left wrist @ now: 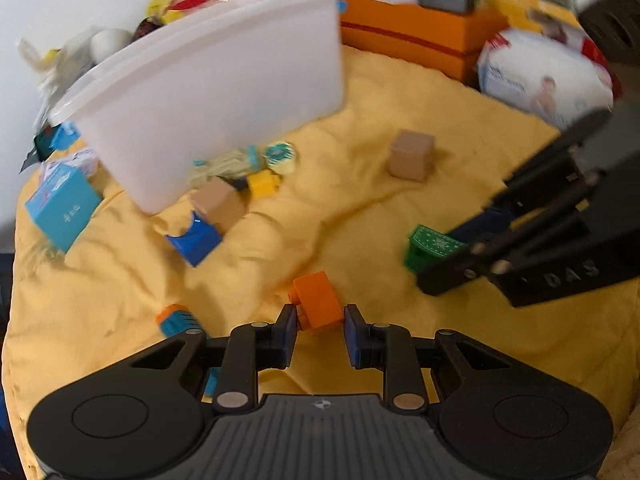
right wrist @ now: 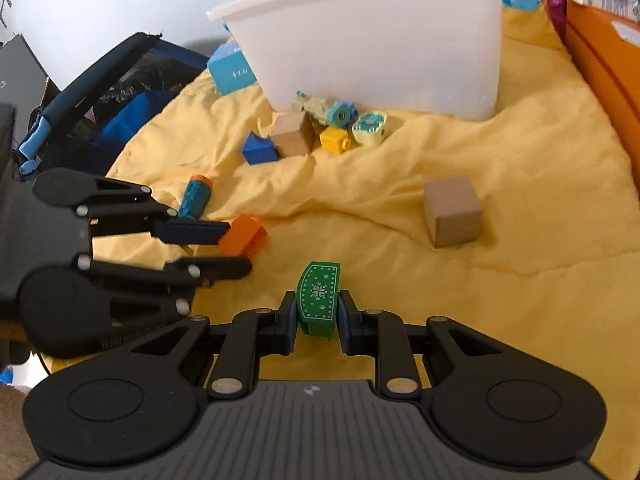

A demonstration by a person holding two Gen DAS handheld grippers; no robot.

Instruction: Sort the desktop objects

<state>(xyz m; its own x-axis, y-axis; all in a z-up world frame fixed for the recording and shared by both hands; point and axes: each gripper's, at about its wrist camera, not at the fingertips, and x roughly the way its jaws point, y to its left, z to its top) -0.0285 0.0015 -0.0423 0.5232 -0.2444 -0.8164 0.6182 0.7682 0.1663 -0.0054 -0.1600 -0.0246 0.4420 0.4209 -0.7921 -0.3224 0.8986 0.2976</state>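
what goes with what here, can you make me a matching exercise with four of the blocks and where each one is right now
Things:
1. orange block
2. green block
3. blue block
4. lone brown cube

Places:
A. alone on the yellow cloth, touching nothing
B. between the right gripper pads
C. against another brown cube near the white bin
D. between the left gripper pads

Pairs: 1-D, 2-B, 3-C, 4-A
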